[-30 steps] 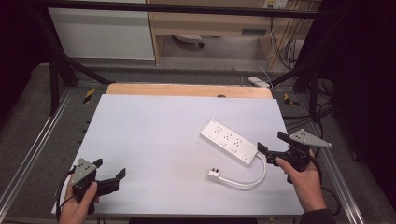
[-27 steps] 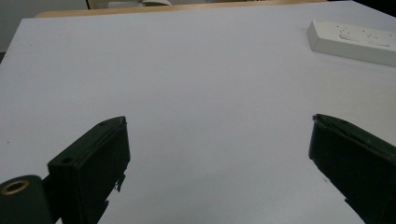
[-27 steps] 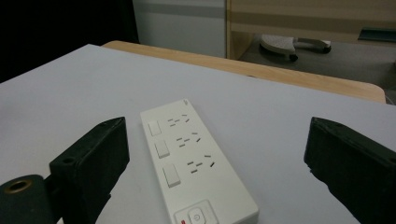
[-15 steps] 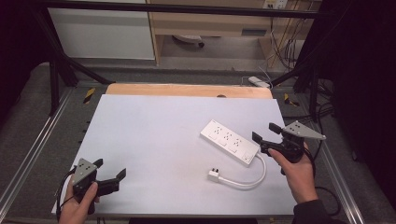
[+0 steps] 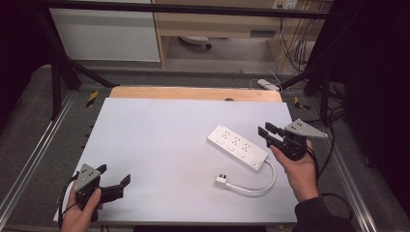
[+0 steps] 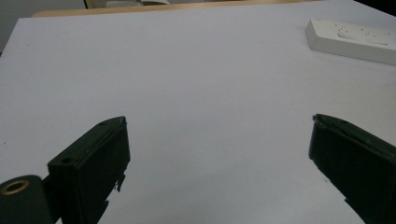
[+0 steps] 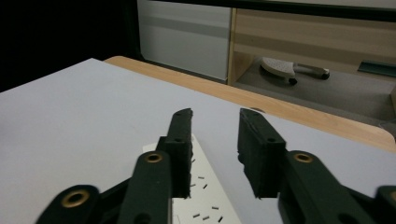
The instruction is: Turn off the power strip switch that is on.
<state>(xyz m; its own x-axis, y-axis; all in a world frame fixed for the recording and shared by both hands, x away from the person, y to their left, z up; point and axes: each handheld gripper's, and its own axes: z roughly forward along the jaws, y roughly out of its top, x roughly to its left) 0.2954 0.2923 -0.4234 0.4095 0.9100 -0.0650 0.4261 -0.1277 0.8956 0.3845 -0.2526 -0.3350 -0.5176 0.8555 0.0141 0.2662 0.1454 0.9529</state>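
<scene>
Resting low at the desk's (image 5: 159, 125) near left corner, my left gripper (image 5: 115, 181) has its fingers spread wide, grasping nothing. The white power strip (image 5: 237, 146) lies right of middle. My right gripper (image 5: 267, 131) hovers just beside its far end, fingers parted, empty.

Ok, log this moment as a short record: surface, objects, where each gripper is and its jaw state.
surface: white tabletop on a wooden table
object: white power strip, lying flat, right of centre
cord: white, curls from the strip's near end to a plug lying on the tabletop, unplugged
left gripper: near-left corner, jaws wide apart, holding nothing
right gripper: just right of the strip, jaws apart, holding nothing
contact: neither gripper touches the strip
</scene>
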